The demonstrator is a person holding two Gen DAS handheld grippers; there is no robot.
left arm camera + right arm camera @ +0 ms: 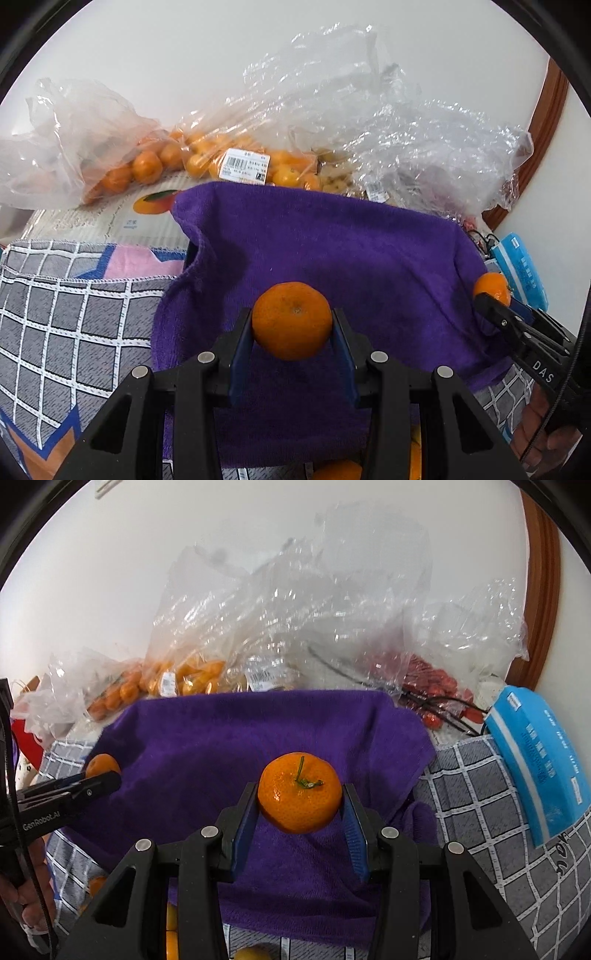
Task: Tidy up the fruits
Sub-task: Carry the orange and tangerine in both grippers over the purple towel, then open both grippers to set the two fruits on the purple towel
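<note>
Over purple terry towel (pixel 332 251), both grippers (pixel 291 325) (pixel 300 797) are clamping round orange mandarins (pixel 291 320) (pixel 299 792); next, probably placing toward 12 o'clock.

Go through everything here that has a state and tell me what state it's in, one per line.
left tool: shut on a stemless mandarin, held above the purple towel
right tool: shut on a stemmed mandarin
purple towel: spread out, rumpled
bags of mandarins: lying on their sides behind the towel
blue packet: lying flat
</note>
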